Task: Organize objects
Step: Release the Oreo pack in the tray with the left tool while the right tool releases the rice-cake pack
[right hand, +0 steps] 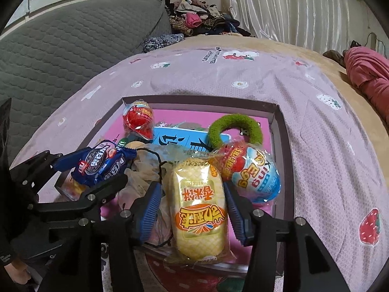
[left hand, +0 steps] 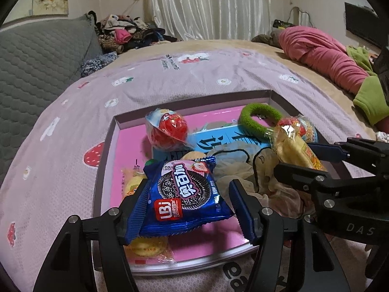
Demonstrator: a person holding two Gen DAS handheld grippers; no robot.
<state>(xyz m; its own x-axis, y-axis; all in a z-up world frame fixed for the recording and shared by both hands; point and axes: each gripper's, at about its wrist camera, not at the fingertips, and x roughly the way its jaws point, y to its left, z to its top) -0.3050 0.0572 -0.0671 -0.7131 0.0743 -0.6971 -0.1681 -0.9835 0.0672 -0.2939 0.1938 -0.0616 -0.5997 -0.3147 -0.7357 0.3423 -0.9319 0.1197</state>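
Note:
A shallow pink box lies on the bed. My left gripper is open; a blue cookie packet leans on its left finger above the box. My right gripper is open around a yellow rice-cracker packet, which stands between the pads over the box's near edge. In the box are a red egg toy, a blue-and-red egg toy, a green ring, beige cloth and yellow snack packets.
The box rests on a pale purple strawberry-print sheet. A grey quilted pillow lies at the left. A clothes pile and a pink garment sit at the far side, by a white curtain.

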